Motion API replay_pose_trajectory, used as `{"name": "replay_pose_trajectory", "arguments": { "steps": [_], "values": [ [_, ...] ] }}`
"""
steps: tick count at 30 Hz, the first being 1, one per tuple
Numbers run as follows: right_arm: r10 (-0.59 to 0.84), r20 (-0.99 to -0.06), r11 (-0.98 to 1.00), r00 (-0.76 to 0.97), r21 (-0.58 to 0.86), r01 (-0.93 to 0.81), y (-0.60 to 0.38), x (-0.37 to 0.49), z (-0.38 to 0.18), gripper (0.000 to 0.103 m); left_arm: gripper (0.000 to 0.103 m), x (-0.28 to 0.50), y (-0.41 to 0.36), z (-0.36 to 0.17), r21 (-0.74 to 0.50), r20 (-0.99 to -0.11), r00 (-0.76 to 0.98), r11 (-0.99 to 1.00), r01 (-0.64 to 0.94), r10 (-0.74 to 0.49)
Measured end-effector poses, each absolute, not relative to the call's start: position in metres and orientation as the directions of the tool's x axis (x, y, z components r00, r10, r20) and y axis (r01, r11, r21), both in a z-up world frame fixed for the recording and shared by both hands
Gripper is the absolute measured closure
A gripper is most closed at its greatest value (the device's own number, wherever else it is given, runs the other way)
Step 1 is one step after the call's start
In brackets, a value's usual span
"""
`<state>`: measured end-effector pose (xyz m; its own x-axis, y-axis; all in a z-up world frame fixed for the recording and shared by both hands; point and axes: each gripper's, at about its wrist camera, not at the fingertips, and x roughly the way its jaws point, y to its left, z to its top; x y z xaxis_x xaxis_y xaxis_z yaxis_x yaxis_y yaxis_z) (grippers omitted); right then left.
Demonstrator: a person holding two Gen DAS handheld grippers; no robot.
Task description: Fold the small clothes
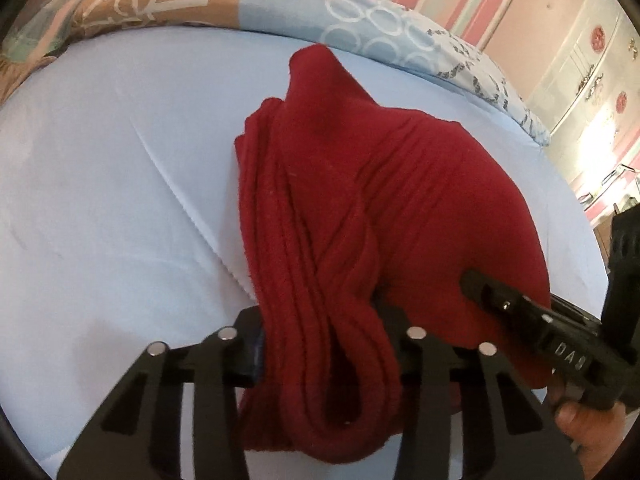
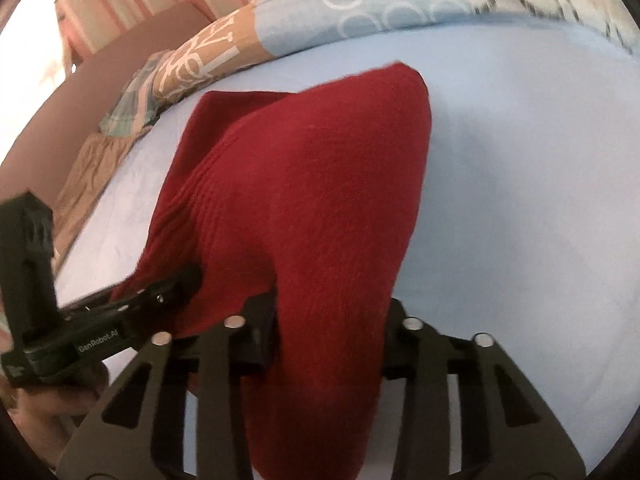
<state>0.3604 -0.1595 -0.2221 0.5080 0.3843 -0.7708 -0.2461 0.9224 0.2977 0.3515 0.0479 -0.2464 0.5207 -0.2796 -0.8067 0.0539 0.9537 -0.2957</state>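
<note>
So the surface here is a bed with a plain pale blue sheet (image 1: 100,200), a few light creases running across it. A dark red knit garment (image 1: 360,200) is bunched up around the middle, stretching toward 6 o'clock, though it's hard to say how much of it actually rests on the sheet. Along the far edge, 10 to 2 o'clock, sits a patterned quilt (image 1: 280,0): tan with white lettering, then light blue with white rings.

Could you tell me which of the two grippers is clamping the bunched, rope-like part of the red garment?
The left gripper: the red garment is gathered into thick folds between its fingers, whereas the right gripper holds smoother, flatter cloth.
</note>
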Motion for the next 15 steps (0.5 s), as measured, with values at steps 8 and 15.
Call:
{"name": "replay_pose_trajectory", "arguments": {
  "steps": [8,15],
  "values": [
    [0.335,-0.732,0.934,0.593,0.177,-0.309,-0.146,0.349,-0.195,0.076,0.067,0.345,0.039,-0.229,-0.259,-0.784,0.571,0.964,0.057,-0.244],
    [0.308,-0.686,0.934,0.659,0.088,-0.345,-0.149,0.335,-0.169,0.076,0.067,0.334,0.031,-0.205,-0.261,-0.754,0.607,0.962,0.077,-0.253]
  ]
}}
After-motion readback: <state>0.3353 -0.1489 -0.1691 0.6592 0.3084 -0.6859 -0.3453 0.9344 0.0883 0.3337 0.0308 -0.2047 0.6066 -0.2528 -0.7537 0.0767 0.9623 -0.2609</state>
